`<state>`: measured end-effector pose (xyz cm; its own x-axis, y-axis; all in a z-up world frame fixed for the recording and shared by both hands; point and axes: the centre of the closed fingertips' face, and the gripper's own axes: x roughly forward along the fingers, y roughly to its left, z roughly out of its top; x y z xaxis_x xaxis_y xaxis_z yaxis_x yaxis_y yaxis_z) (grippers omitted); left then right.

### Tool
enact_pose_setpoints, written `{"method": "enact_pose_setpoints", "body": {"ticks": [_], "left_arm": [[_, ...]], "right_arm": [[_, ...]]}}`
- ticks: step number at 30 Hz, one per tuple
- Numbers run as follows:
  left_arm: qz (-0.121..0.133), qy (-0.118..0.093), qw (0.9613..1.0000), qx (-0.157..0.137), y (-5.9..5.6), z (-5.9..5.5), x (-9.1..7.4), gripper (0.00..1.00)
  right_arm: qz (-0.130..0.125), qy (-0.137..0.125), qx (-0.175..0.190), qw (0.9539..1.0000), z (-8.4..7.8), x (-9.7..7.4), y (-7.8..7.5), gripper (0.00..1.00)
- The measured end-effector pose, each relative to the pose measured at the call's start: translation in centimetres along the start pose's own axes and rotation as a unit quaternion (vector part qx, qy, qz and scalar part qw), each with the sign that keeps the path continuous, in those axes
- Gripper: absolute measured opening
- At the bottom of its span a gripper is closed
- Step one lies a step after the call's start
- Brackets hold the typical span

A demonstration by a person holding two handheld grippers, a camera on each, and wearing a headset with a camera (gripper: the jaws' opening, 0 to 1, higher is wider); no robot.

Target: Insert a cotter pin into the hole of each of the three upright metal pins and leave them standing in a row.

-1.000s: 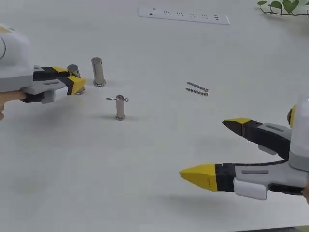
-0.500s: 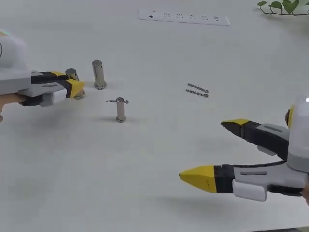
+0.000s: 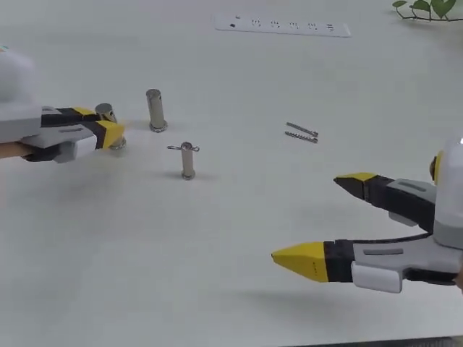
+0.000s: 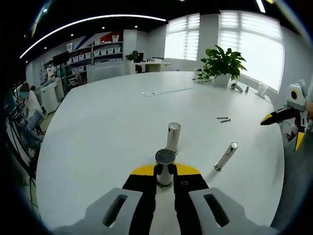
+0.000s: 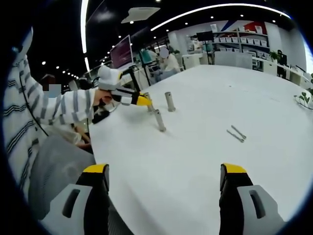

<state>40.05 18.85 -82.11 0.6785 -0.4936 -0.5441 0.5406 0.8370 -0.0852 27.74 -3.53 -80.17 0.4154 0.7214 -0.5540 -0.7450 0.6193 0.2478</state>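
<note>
Metal pin (image 4: 165, 158) upright in left gripper (image 4: 166, 172)

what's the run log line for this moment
left gripper: shut on bare pin | right gripper: open, empty | done: pin with cotter | loose cotter pins: two

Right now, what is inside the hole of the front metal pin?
A cotter pin runs through the front metal pin near its top, loop sticking out leftward. Its middle, inside the hole, is covered.
</note>
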Motion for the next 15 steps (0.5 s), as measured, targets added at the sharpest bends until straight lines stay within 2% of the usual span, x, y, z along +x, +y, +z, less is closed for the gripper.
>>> {"method": "enact_pose_setpoints", "body": {"ticks": [6, 10, 14, 15], "left_arm": [[-0.005, 0.010, 0.9999, 0.001, -1.2, -1.4, -1.4, 0.11], [-0.004, 0.011, 0.9999, -0.010, -1.7, -2.3, -2.2, 0.11], [-0.011, 0.005, 0.9991, -0.040, -2.2, -3.0, -2.7, 0.11], [-0.010, 0.005, 0.9993, -0.036, -2.4, -3.2, -2.9, 0.11]], "right_arm": [[0.004, -0.002, 0.000, 1.0000, -0.2, -0.1, 0.2, 0.95], [0.007, -0.003, -0.003, 1.0000, -0.2, -0.3, 0.3, 0.95], [0.009, -0.004, -0.005, 0.9999, -0.2, -0.4, 0.4, 0.95], [0.009, -0.005, -0.005, 0.9999, -0.2, -0.4, 0.4, 0.95]]}}
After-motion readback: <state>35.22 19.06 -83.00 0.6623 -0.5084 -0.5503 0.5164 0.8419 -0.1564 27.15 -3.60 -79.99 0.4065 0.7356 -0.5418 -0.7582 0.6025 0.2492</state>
